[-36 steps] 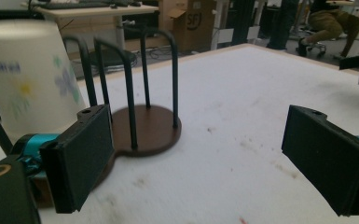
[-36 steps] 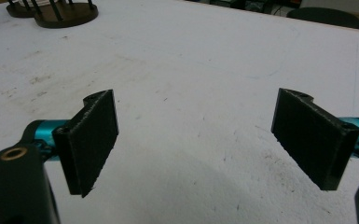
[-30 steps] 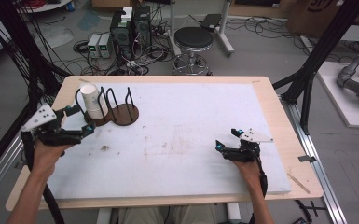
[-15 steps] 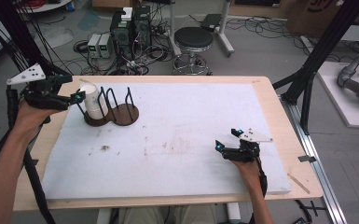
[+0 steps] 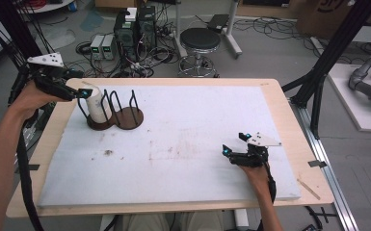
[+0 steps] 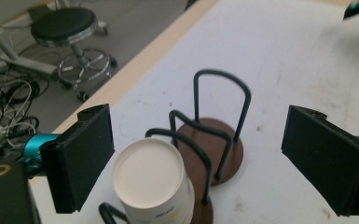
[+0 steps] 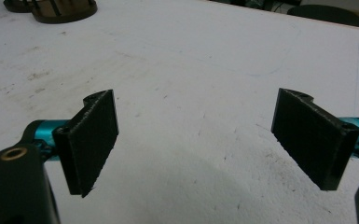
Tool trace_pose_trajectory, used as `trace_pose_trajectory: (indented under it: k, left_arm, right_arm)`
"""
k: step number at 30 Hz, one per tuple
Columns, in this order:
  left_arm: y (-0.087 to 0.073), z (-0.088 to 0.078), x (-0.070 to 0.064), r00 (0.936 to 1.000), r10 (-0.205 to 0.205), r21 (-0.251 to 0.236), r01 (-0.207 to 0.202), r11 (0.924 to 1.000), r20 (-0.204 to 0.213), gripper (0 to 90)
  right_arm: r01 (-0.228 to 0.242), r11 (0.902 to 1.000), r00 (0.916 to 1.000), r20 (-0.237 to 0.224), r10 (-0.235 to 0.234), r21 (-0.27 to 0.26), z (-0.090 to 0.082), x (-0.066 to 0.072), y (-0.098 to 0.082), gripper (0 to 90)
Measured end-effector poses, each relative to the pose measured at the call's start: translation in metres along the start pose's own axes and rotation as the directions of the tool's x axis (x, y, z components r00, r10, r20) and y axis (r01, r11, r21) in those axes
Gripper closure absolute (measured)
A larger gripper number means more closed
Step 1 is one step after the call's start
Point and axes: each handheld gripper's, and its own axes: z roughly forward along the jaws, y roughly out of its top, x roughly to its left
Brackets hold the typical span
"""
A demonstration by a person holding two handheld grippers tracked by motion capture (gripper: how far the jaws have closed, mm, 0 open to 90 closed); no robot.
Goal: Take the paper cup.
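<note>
Nearest our side of the table, our right gripper [image 5: 234, 144] is resting low on the white mat [image 5: 197, 144], its tongs standing wide apart with nothing between them; it is sitting just where it sat a second ago. Farther off, at the left edge, our left gripper [image 5: 83, 92] is hanging above the cup [image 5: 95, 102]. A second ago it was down beside the rack [image 5: 115, 114] at mat level; now we are holding it higher and farther back, pointing down toward the cup's flat white top. Its tongs are standing apart, empty, one pad on either side of the cup in the left gripper view, not touching it. The cup [image 6: 153, 184] itself is standing upside down in the end slot of the rack [image 6: 214, 140], leaning against a wire hoop, its place unchanged. We are judging that this lift is lining us up from above, so that lowering and closing around the cup comes next.
</note>
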Motion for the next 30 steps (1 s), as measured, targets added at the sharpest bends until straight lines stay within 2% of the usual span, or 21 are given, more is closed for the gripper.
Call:
trace_pose_trajectory:
  k: [2,5,6,7,8,9,11,14,18,23,26,30]
  left_arm:
    - [0.003,0.004,0.006,0.9998,0.020,0.057,-0.020,0.9982,0.009,9.1]
    - [0.005,0.010,0.014,0.9996,0.003,0.120,-0.006,0.9928,0.026,9.1]
    - [0.006,0.013,0.017,0.9995,0.005,0.152,-0.010,0.9883,0.030,9.1]
    - [0.006,0.014,0.017,0.9995,-0.001,0.166,-0.005,0.9862,0.033,9.1]
    - [0.008,0.018,0.022,0.9990,0.013,0.216,-0.022,0.9761,0.043,9.2]
    - [0.009,0.020,0.025,0.9988,0.015,0.247,-0.026,0.9686,0.047,9.3]
    - [0.012,0.024,0.028,0.9984,0.024,0.288,-0.038,0.9569,0.052,9.8]
    - [0.014,0.031,0.032,0.9973,0.039,0.331,-0.058,0.9418,0.063,11.3]
    - [0.014,0.041,0.036,0.9960,0.040,0.368,-0.067,0.9276,0.080,11.6]
    - [0.012,0.050,0.038,0.9947,0.051,0.418,-0.084,0.9046,0.089,11.8]
    - [0.011,0.051,0.039,0.9950,0.046,0.439,-0.081,0.8950,0.089,12.8]
    - [0.009,0.053,0.040,0.9972,0.028,0.468,-0.057,0.8818,0.069,13.2]
  right_arm:
    - [0.001,1.0000,1.0000,0.000,-0.001,0.001,0.000,0.000,0.000,15.1]
    - [0.004,1.0000,1.0000,0.000,-0.004,0.000,0.000,0.000,0.000,15.1]
    - [0.009,1.0000,1.0000,0.001,-0.009,-0.001,0.000,0.000,0.000,15.1]
    - [0.009,1.0000,1.0000,0.001,-0.009,-0.001,0.000,0.000,0.000,15.1]
    - [0.011,0.9999,0.9999,0.002,-0.011,0.000,0.000,0.000,0.000,15.1]
    - [0.008,1.0000,1.0000,0.004,-0.008,0.003,0.000,0.001,0.000,15.1]
    - [0.010,0.9999,0.9999,0.004,-0.010,0.002,0.000,0.001,0.000,15.1]
    - [0.015,0.9999,0.9999,0.006,-0.015,0.001,0.000,0.001,0.000,15.1]
    - [0.010,0.9999,0.9999,0.005,-0.010,0.003,0.000,0.001,0.000,15.1]
    - [0.012,0.9999,0.9999,0.004,-0.012,0.002,0.000,0.001,0.000,15.1]
    - [0.010,0.9999,0.9999,0.004,-0.010,0.002,0.000,0.001,0.000,15.1]
    - [0.012,0.9999,0.9999,0.005,-0.012,0.006,0.000,0.001,0.000,15.1]
